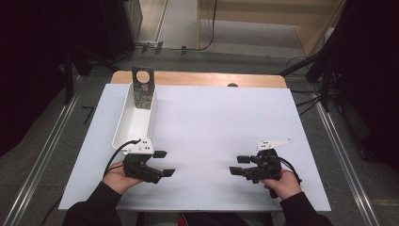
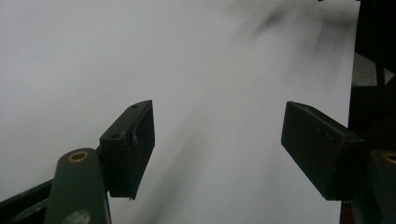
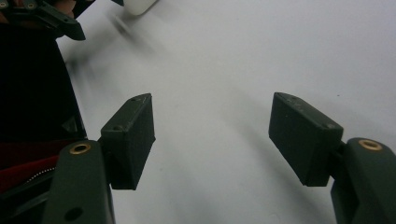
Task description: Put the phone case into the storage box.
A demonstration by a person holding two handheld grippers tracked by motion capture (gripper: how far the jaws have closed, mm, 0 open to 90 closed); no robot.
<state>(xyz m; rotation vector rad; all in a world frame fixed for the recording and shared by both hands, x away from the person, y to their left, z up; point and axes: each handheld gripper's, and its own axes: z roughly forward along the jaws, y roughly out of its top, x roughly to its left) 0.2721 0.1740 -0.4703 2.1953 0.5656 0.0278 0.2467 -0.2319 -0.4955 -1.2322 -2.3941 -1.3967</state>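
Along the left edge of the white bench top (image 1: pixel 211 122) sits a long white tray (image 1: pixel 133 120), running from near the far edge back toward me, and at its far end a dark circuit board (image 1: pixel 143 89) with a round hole leans upright against the end wall, its top standing above the rim. I judge that this board is what I am to handle, and propped like that it offers an edge to pinch rather than lying flat on the tray floor. Just beside the tray's near end I hold my left gripper (image 1: pixel 162 163), jaws spread and grasping nothing, pointed across the bench toward the middle; in the left gripper view the pads (image 2: pixel 133 144) have bare white surface between them. Over by the near right corner my right gripper (image 1: pixel 237 165) faces inward too, jaws likewise apart and empty, well clear of the tray. I judge both tools are parked low near the front edge so the left can reach the board along the tray.
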